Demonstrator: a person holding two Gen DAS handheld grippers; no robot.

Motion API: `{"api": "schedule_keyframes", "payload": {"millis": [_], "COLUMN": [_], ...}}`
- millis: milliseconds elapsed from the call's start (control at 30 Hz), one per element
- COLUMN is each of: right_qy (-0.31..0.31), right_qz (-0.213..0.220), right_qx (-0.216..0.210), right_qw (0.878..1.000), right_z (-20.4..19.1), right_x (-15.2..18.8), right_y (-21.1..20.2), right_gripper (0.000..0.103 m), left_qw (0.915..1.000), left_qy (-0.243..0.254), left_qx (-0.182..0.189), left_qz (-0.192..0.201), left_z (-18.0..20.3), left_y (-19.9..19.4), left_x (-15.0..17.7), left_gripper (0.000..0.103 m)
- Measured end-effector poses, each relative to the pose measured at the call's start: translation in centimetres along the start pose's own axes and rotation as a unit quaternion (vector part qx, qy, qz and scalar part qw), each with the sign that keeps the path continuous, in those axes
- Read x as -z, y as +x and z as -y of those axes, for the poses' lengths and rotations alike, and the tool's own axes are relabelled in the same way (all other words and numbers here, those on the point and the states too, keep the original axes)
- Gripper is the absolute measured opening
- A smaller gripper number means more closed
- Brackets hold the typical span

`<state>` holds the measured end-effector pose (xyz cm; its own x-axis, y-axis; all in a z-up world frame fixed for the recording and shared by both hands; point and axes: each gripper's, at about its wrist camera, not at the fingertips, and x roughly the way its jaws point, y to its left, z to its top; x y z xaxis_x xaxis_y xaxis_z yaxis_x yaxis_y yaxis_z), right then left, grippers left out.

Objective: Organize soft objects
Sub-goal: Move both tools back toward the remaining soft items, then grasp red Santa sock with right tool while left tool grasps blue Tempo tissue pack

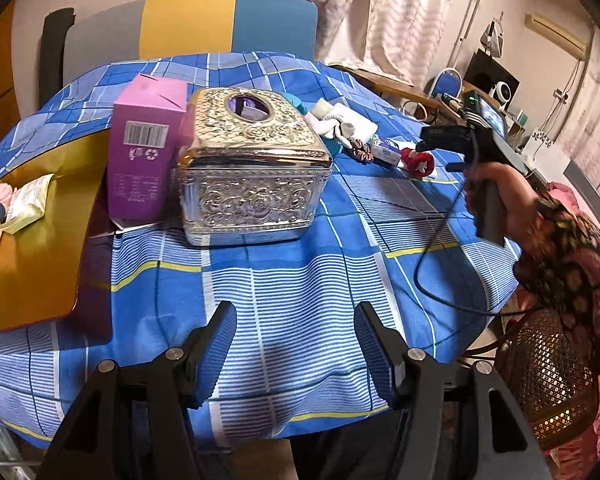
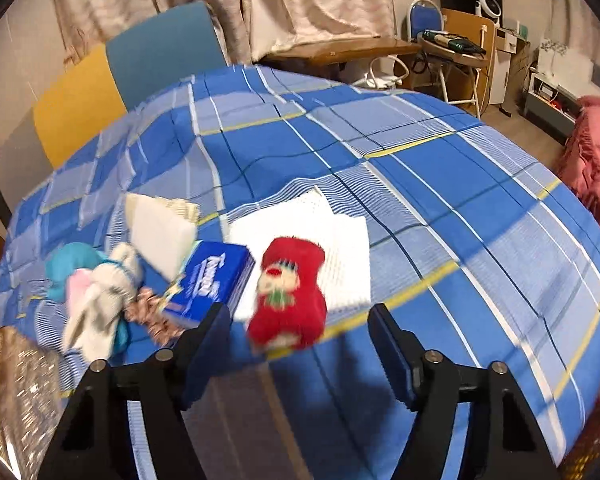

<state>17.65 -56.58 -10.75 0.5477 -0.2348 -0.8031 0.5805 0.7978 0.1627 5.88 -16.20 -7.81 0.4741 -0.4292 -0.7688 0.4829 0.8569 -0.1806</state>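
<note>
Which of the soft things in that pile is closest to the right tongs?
The red sock, the only red one, lying partly on the white cloth just ahead of the open right tongs. The pale socks lie further left.

Black jaws, blue ribbed pads (image 1: 220,356), silver screws, dark patterned sleeve (image 1: 572,264)

Blue plaid-covered table (image 1: 300,280), perhaps round.

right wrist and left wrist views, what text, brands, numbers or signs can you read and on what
"Tempo", white script on the blue tissue pack; only just legible through blur.
Barcode, recycling signs and small print on the purple box: digits and print too small to read.
Print on the pale yellow packet: too blurred to read.
Face motif on the red knitted sock: no words.
</note>
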Motion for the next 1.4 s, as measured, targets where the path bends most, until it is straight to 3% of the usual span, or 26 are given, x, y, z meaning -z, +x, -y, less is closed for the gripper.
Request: {"api": "schedule_keyframes", "payload": {"millis": [167,233,333,600,767,867,1067,1167,1400], "right_qy": [0.001,0.001,-0.004,-0.026,-0.031,-0.025,-0.016,-0.028,-0.002], "right_qz": [-0.031,-0.045,-0.054,-0.085,-0.119,-0.104,-0.111,-0.113,-0.124], "right_qx": [-0.004,-0.017,-0.045,-0.078,-0.075,-0.088,-0.101,-0.097,-0.108], "right_qw": [0.999,0.999,0.997,0.993,0.990,0.990,0.988,0.989,0.986], "right_z": [0.1,0.4,1.0,3.7,5.3,6.0,6.5,6.0,6.7], "right_x": [-0.6,-0.4,0.1,1.8,4.1,4.8,4.8,4.7,4.5], "right_y": [3.3,4.0,3.9,0.2,-0.2,-0.6,-0.4,-0.3,0.0], "right_gripper": [0.061,0.045,0.032,0.031,0.031,0.031,0.031,0.031,0.031], "left_qw": [1.0000,0.9997,0.9994,0.9972,0.9962,0.9954,0.9945,0.9929,0.9837], "left_qy": [-0.003,-0.007,-0.001,0.039,0.029,0.021,0.069,0.070,0.147], "left_qx": [0.005,0.021,0.034,0.063,0.080,0.087,0.064,0.062,-0.015], "left_qz": [-0.008,-0.006,-0.005,0.000,-0.019,-0.033,-0.045,-0.073,-0.103], "left_z": [0.3,0.6,1.7,6.7,9.0,10.4,13.9,15.2,18.1], "left_y": [0.8,1.0,1.6,3.6,6.2,8.3,13.7,17.5,25.0], "left_x": [-0.9,-1.4,-2.5,-5.8,-9.3,-11.9,-17.2,-19.7,-22.6], "left_gripper": [0.062,0.062,0.062,0.062,0.062,0.062,0.066,0.067,0.068]}}
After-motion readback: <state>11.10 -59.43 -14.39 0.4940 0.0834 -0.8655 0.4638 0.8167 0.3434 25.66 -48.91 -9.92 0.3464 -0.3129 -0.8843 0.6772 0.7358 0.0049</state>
